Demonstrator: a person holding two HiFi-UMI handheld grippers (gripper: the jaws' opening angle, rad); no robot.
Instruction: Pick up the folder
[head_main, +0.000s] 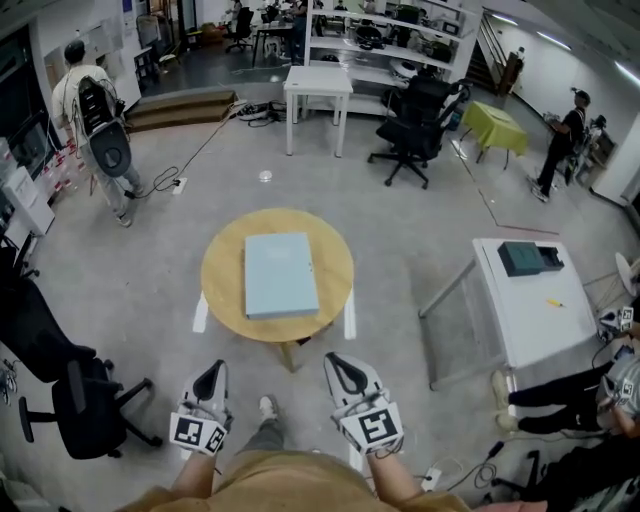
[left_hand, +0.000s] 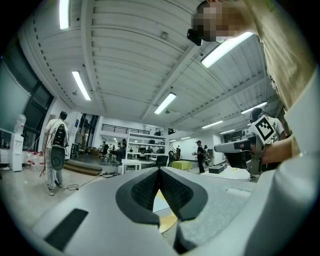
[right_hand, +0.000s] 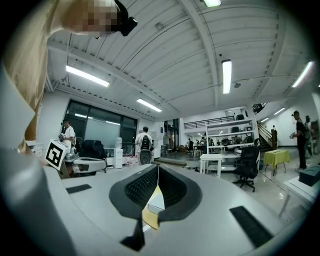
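Observation:
A pale blue folder lies flat in the middle of a round wooden table in the head view. My left gripper is held near the table's front edge, shut and empty, pointing level toward the table. My right gripper sits beside it, also shut with nothing in it. Through the closed jaws in the left gripper view a sliver of the folder and table shows. In the right gripper view the same sliver of folder appears below the tips.
A white table with a dark box stands at the right. A black office chair is at my left, another black chair and a white desk further back. People stand at the far left and far right.

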